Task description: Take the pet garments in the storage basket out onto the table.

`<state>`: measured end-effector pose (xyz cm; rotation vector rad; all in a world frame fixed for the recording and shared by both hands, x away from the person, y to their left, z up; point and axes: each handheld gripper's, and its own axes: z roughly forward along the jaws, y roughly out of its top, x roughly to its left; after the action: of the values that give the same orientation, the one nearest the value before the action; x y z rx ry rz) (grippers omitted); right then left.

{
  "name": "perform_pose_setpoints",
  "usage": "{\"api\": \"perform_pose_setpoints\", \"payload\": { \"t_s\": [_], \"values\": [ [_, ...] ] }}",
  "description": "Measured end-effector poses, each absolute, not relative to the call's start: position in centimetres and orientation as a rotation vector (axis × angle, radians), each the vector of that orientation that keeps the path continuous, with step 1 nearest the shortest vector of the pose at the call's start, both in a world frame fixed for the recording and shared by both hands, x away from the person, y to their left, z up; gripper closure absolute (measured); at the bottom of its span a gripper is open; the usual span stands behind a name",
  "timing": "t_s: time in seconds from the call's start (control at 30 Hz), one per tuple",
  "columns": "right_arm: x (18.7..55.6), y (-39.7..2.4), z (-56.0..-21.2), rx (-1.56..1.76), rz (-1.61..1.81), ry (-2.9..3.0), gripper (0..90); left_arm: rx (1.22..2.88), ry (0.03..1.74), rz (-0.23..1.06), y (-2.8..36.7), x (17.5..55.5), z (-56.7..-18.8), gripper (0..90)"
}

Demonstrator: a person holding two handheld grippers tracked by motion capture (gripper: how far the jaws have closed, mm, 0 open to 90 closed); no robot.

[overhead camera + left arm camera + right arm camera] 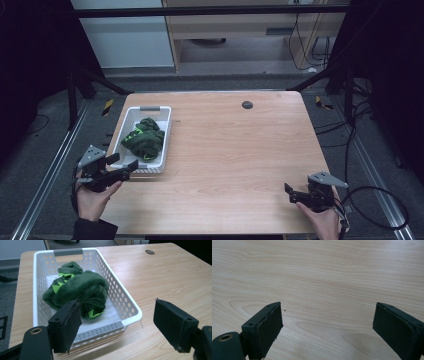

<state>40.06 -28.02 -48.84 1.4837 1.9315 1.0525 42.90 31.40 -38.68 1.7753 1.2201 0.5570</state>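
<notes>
A white perforated basket point(169, 127) stands on the left part of the wooden table point(240, 150). Inside it lies a crumpled dark green plush toy point(145, 139) with bright green spikes. My left gripper point(125, 161) is held at the basket's near corner, open and empty. In the left gripper view the jaws point(116, 312) frame the basket's near end point(100, 331) and the plush toy point(82, 290). At the table's near right corner my right gripper point(290, 193) rests open and empty, and in the right gripper view it point(327, 312) hovers low over bare wood point(324, 277).
A dark round grommet point(247, 104) sits in the tabletop near the far edge, also seen in the left gripper view point(149, 251). Black frame struts and cables run along the floor on both sides of the table.
</notes>
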Motion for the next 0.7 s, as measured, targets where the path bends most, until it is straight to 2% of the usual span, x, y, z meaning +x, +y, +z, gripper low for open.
{"api": "perform_pose_setpoints", "payload": {
  "t_s": [0.27, 0.7],
  "values": [
    [40.2, -27.9, -48.8, 1.480, 1.055, 1.940, 8.9, 1.795, 1.221, 0.589, 31.9, 43.9, -37.4, 20.8],
    [40.3, -27.7, -48.8, 1.475, 1.060, 1.950, 8.9, 1.856, 1.221, 0.569, 31.5, 46.7, -36.6, 19.8]
  ]
}}
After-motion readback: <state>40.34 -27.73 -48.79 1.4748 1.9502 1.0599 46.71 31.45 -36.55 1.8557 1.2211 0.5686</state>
